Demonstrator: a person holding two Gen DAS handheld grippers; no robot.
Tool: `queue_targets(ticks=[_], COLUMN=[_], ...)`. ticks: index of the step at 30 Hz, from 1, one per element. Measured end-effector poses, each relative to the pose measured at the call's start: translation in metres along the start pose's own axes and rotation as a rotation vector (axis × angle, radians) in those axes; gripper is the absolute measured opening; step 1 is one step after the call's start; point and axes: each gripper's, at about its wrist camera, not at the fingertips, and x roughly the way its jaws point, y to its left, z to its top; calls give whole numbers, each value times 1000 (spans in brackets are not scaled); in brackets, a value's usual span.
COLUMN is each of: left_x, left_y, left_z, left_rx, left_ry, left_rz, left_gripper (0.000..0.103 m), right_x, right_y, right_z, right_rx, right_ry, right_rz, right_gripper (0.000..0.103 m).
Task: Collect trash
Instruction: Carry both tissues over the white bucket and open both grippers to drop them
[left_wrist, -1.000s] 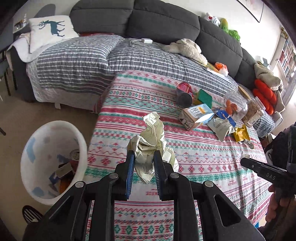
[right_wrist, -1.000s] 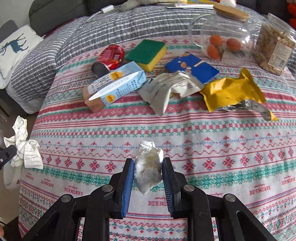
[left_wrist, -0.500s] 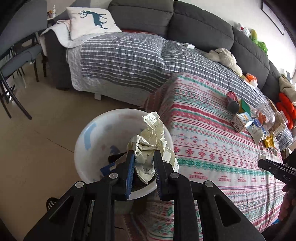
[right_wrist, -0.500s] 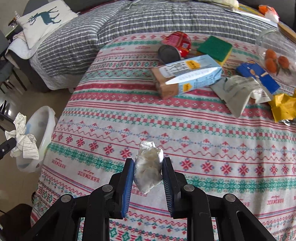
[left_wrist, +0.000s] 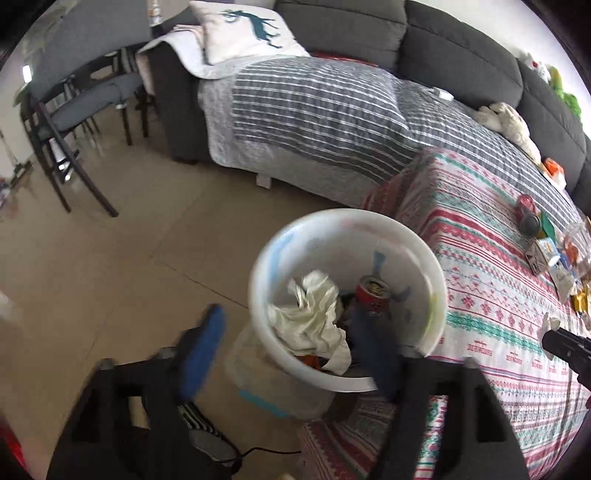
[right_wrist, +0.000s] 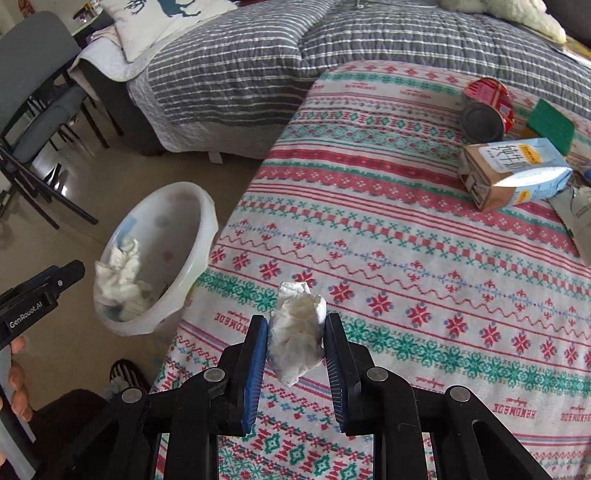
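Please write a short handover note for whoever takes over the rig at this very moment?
Left claw: jaws opening, nothing between them, above the white bin on the floor beside the table.
Right claw: shut on a crumpled white tissue, over the patterned tablecloth.
Done: the large crumpled paper lies in the bin beside a red can.
Left: drop the tissue in the bin, then collect what is on the table: the milk carton, the second red can and the wrappers at the right edge. The green sponge may not be trash.
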Motion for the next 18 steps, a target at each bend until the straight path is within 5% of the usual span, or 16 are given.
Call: queue_targets(ticks=[7, 18], left_x=[-4, -10], left_y=[28, 53], left_z=[-11, -18], left_rx=[-14, -38], left_ry=[13, 32], left_rz=[61, 47], left_gripper=[90, 90], right_x=[29, 66], right_y=[31, 84], right_z=[21, 54], right_rx=[2, -5], right_ry=[23, 20], right_rz=[52, 94], right_gripper=[28, 28])
